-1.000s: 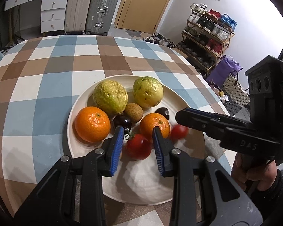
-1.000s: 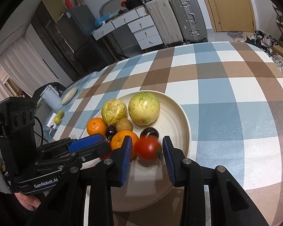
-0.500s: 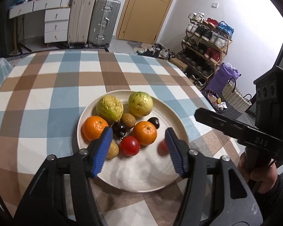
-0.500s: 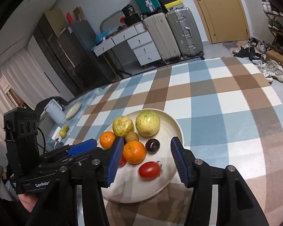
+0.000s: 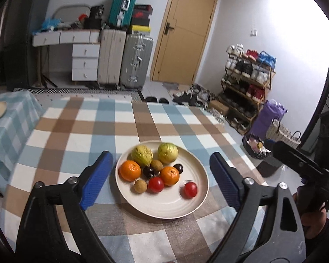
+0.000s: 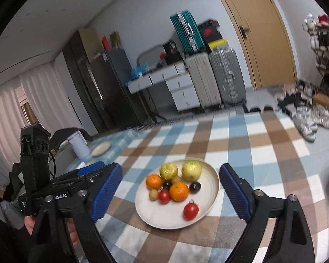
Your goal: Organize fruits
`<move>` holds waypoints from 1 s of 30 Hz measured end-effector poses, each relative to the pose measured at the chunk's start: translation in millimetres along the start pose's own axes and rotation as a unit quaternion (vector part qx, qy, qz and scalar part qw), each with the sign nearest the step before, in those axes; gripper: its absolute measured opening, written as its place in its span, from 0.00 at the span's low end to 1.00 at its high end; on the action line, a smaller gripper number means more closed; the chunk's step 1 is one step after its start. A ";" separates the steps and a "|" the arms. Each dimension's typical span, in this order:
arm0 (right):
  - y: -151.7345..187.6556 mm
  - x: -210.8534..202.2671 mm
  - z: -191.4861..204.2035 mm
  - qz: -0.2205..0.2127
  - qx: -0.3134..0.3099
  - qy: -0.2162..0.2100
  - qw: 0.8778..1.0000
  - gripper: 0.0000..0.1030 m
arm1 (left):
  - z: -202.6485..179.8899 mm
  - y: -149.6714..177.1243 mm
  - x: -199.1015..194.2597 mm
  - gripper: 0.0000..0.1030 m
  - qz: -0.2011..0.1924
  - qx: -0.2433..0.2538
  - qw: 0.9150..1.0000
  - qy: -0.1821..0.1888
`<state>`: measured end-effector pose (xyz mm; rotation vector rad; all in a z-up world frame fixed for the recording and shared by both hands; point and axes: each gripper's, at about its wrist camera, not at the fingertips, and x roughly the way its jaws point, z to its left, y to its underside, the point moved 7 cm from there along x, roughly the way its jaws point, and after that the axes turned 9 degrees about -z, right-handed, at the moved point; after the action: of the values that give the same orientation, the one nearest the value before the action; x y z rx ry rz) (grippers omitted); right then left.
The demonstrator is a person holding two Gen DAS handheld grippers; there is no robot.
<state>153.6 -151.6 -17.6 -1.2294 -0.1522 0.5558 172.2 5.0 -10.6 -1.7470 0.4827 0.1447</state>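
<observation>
- Left gripper [image 5: 159,179]: your jaws stand spread wide and have just been opening; nothing is pinched between the blue pads [image 5: 96,180], which frame the plate from above and clear of it
- Right gripper [image 6: 171,194]: your jaws likewise stand spread wide and have just been opening; no fruit is pinched between the pads [image 6: 234,194], and the plate shows in the gap below them
- Plate [image 5: 175,206]: a round cream dish resting on the checked tablecloth [image 5: 81,131] in blue, brown and white; all the fruit lies inside its rim
- Guavas: two yellow-green fruits at the far side of the plate, the left guava [image 5: 142,155] and the right guava [image 5: 167,152], side by side and almost touching
- Oranges: the larger orange [image 5: 129,170] lies at the left edge of the cluster; the smaller orange [image 5: 169,175] lies near the middle
- Small brown fruits: one brown fruit [image 5: 156,165] sits between the guavas and the oranges; a second brown fruit [image 5: 140,186] lies nearer you, just beside a tomato
- Dark plums: one plum [image 5: 148,171] lies between the two oranges; the other plum [image 5: 178,168] lies just right of the smaller orange
- Tomatoes: the first tomato [image 5: 156,184] touches the smaller orange; the second tomato [image 5: 190,189] lies apart from the cluster, on the bare right part of the plate, slightly blurred
- In your right wrist view the same second tomato [image 6: 190,211] is the fruit nearest your gripper
</observation>
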 end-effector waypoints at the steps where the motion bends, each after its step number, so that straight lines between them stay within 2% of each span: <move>1: -3.1 -5.5 3.8 -0.012 -0.003 -0.001 1.000 0.95 | 0.1 -3.6 -8.0 0.98 -0.010 0.000 1.000 -0.007; 8: -24.0 -51.7 39.6 -0.109 -0.068 -0.002 0.992 0.99 | -4.2 -23.2 -62.8 0.99 -0.075 0.019 0.997 -0.025; 13: -26.5 -74.0 51.2 -0.146 -0.095 0.008 0.985 0.99 | -5.0 -26.2 -89.9 0.99 -0.104 0.036 0.993 -0.045; 23: -12.7 -90.1 53.1 -0.166 -0.122 0.046 0.977 0.99 | 6.6 -12.4 -136.8 0.99 -0.160 0.047 0.983 -0.076; 30: 0.5 -97.1 52.8 -0.170 -0.137 0.061 0.974 1.00 | 24.3 5.7 -136.7 0.99 -0.172 0.043 0.980 -0.089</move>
<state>48.9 -153.4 17.9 -1.4631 -0.3376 0.1629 50.3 60.3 26.6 -1.6880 0.0523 0.0335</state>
